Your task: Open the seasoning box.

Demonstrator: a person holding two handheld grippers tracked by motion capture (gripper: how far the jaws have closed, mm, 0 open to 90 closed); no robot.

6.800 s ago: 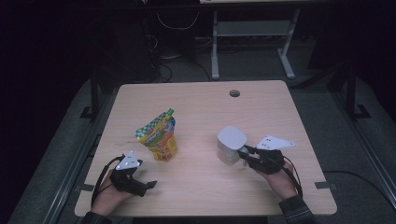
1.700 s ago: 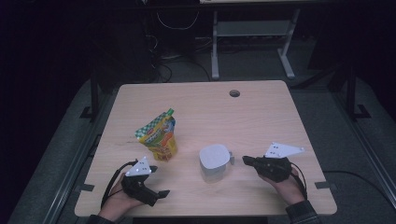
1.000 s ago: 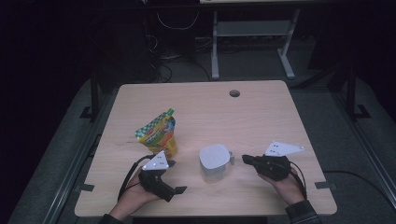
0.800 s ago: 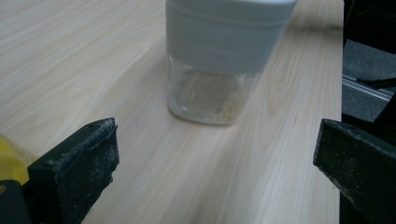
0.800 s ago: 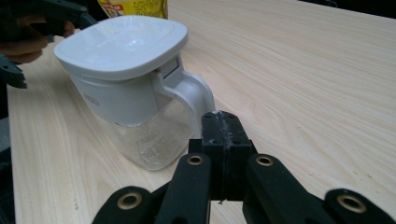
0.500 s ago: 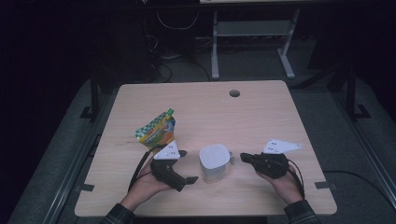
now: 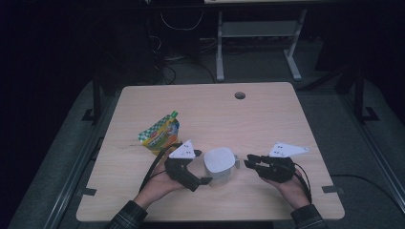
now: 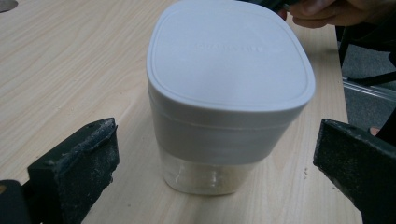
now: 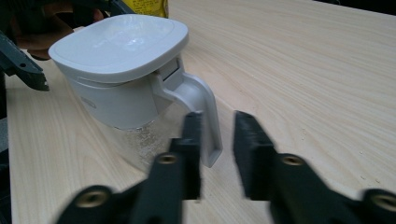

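Behind left gripper [image 7: 203,180]: snack pouch [image 7: 161,136]

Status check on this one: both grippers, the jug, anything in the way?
Left gripper open, jaws either side of the lidded jug, not touching. Right gripper just opened, off the jug's handle. Snack pouch stands behind, clear of the work.

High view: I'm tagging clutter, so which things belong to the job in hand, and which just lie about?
In the job: white-lidded jug, left gripper, right gripper.
Lying about: snack pouch and the table beneath it.
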